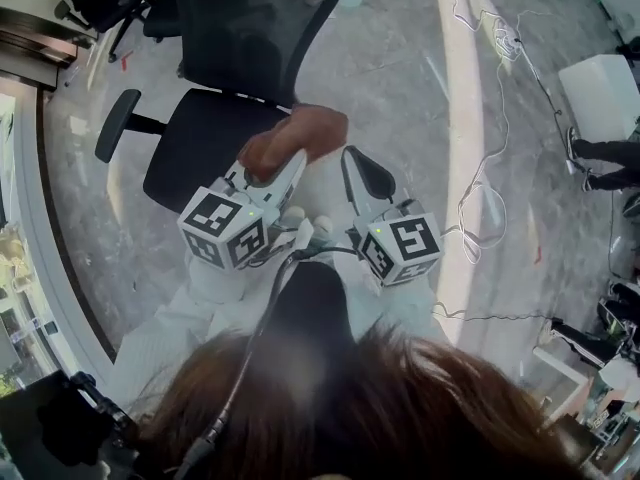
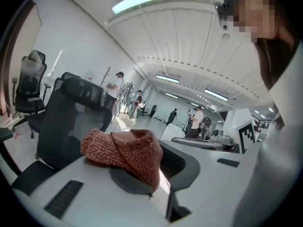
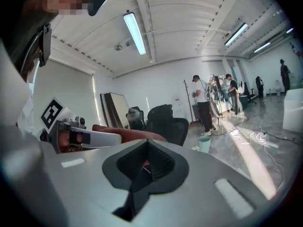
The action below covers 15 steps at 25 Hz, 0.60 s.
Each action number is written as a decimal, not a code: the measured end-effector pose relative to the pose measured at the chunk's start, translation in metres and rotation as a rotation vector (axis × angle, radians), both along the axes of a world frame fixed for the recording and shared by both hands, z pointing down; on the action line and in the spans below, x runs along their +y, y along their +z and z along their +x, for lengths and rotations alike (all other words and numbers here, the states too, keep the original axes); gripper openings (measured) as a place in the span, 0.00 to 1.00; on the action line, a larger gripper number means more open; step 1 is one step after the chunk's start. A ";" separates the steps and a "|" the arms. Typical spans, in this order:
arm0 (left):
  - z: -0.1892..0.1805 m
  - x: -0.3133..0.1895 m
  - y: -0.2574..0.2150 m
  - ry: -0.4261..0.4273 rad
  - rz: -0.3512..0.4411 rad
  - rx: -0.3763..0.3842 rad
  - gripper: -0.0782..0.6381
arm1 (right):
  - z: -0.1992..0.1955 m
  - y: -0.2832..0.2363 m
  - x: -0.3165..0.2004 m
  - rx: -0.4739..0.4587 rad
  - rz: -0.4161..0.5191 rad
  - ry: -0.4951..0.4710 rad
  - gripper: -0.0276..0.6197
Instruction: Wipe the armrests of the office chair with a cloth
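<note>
Between the jaws of the left gripper [image 1: 283,160] sits the cloth [image 1: 296,140]; the left gripper view shows the jaws closed on it, with the cloth [image 2: 127,151] bunched over the dark pads and one fold hanging down across the near pad. Cloth appearance: coarse open knit, rust to terracotta in colour, thick and soft, gathered into a rounded lump with a rolled edge on its left side; the knit rows are plainly visible.

Cloth position, head view: just beyond the left gripper's marker cube, over the near right edge of the office chair [image 1: 212,146] seat; whether it touches any part of the chair cannot be told. One armrest [image 1: 117,125], a black padded bar on a black stem, stands at the far side of the seat, well apart from the cloth; the mesh backrest rises above the seat in the picture.

Right gripper [image 1: 364,175]: jaws brought together with nothing between them; in the right gripper view the right gripper [image 3: 147,167] shows its ribbed black pads meeting in a closed V. It lies just beside the left gripper, to the right of the cloth, above the grey floor [image 1: 400,78].
</note>
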<state>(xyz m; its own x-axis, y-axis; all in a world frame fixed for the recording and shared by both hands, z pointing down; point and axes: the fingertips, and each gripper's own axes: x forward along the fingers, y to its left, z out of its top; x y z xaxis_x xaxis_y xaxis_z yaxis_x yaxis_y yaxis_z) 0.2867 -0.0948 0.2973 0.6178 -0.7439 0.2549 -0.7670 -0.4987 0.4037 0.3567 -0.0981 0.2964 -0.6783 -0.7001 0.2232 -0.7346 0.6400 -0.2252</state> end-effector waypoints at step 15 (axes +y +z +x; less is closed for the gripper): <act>0.073 -0.003 -0.052 0.085 0.141 0.003 0.15 | 0.079 -0.055 0.015 0.060 0.165 0.109 0.04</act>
<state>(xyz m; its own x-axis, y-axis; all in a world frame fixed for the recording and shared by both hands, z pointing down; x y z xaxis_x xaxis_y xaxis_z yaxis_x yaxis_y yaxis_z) 0.3600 -0.0978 0.2448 0.6807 -0.7171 0.1498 -0.7184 -0.6136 0.3277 0.4358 -0.0833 0.2419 -0.5857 -0.7988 0.1377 -0.8103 0.5808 -0.0775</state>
